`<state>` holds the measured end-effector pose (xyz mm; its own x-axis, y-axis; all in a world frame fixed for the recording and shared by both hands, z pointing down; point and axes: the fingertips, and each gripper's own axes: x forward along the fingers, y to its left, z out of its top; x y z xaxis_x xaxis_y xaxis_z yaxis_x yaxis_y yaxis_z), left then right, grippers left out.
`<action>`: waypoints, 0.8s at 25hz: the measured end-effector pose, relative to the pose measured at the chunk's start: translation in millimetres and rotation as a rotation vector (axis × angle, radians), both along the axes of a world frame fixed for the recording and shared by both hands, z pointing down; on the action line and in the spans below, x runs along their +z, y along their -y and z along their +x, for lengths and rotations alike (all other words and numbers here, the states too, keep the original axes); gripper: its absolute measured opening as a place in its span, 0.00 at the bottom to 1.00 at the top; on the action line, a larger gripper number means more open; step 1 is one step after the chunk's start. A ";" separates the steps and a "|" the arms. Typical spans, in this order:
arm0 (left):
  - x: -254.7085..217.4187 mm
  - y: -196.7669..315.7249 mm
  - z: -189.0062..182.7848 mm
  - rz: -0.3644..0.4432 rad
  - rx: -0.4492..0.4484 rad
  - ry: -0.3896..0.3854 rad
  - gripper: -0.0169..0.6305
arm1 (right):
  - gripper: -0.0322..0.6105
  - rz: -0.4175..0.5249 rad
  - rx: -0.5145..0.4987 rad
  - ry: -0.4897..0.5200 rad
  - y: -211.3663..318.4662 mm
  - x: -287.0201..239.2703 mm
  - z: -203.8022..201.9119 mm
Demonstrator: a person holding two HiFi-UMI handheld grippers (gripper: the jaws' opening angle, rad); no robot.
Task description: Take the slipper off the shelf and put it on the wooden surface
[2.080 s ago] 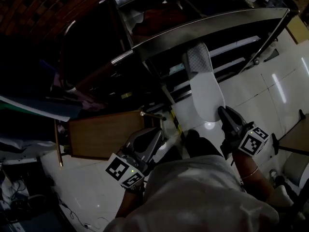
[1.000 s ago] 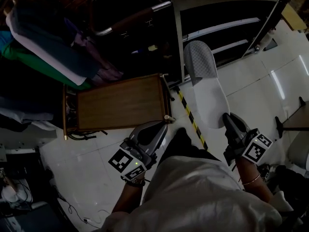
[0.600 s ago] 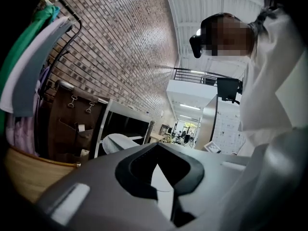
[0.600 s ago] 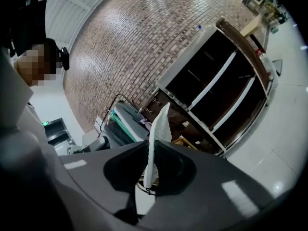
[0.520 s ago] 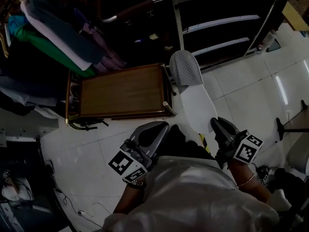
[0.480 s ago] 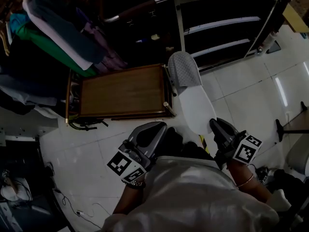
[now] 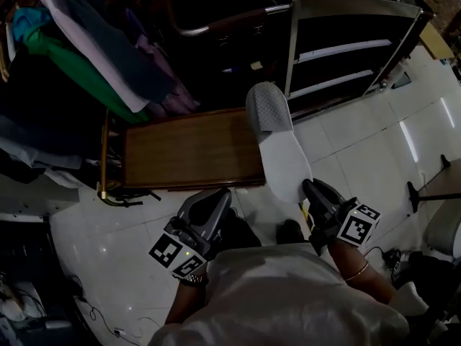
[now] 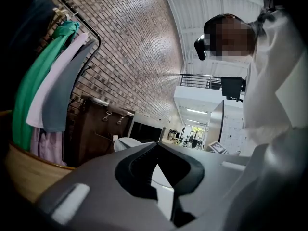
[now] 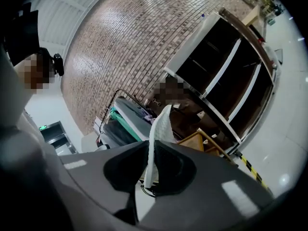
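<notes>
- At the brown wooden surface's [image 7: 187,152] right edge, our right gripper [image 7: 307,188] is clamped on the flat white slipper's [image 7: 279,150] heel.
- Our left gripper [image 7: 219,197] is closed, empty.

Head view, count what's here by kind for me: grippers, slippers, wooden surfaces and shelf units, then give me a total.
grippers: 2, the left gripper and the right gripper
slipper: 1
wooden surface: 1
shelf unit: 1
Total: 5

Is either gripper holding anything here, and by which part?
The right gripper pinches the white slipper by its heel end; the left gripper holds nothing.
</notes>
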<state>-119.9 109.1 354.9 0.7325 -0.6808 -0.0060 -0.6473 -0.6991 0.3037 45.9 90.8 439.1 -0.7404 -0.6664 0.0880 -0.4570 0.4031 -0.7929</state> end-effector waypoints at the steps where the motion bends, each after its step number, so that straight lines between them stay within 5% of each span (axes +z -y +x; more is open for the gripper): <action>1: -0.5 2.2 -17.1 0.005 0.005 0.018 0.02 | 0.10 -0.006 0.001 0.012 3.9 1.8 -18.5; 8: 4.7 19.0 -133.0 -0.001 0.011 0.053 0.02 | 0.10 -0.121 0.011 0.066 32.8 52.6 -137.4; 14: -6.2 25.7 -162.7 0.014 0.124 0.040 0.02 | 0.10 -0.172 0.078 0.137 67.1 98.2 -192.6; 20: 2.5 29.4 -195.4 -0.008 0.142 0.050 0.02 | 0.11 -0.378 0.183 0.026 81.1 187.9 -213.0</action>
<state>-315.3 79.7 357.4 0.8204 -0.5705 0.0381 -0.5569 -0.7822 0.2794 -167.1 9.8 627.0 -0.6176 -0.7116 0.3348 -0.4723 -0.0049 -0.8815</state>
